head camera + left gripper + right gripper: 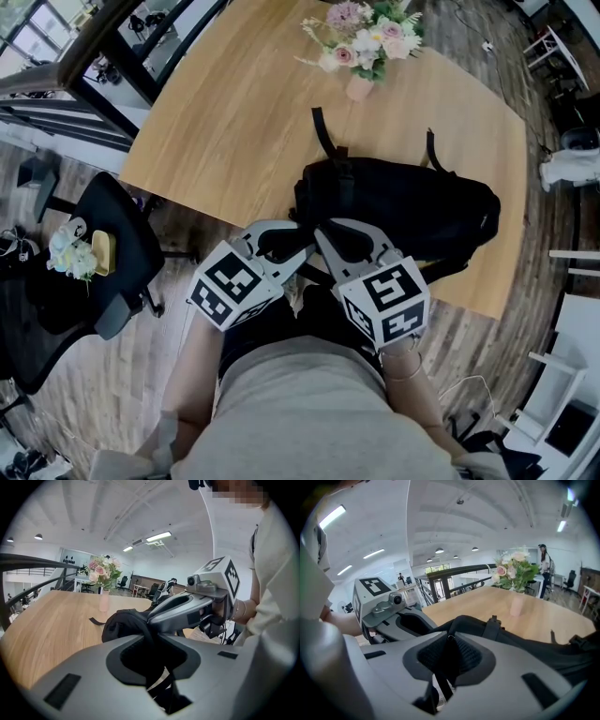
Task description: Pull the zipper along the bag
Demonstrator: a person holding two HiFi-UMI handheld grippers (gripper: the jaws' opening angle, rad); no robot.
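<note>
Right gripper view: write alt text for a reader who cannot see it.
The right gripper is closed on a black zipper pull at the near end of a black bag lying on a wooden table. The left gripper holds the bag at left; a vase of flowers stands behind.

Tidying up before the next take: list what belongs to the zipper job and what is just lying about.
Job: black bag; zipper pull; left gripper; right gripper.
Lying about: vase of flowers on the table; office chair; small bouquet on it.

Bright, even light from ceiling strip lights; fisheye-warped, dark-vignetted edges.
</note>
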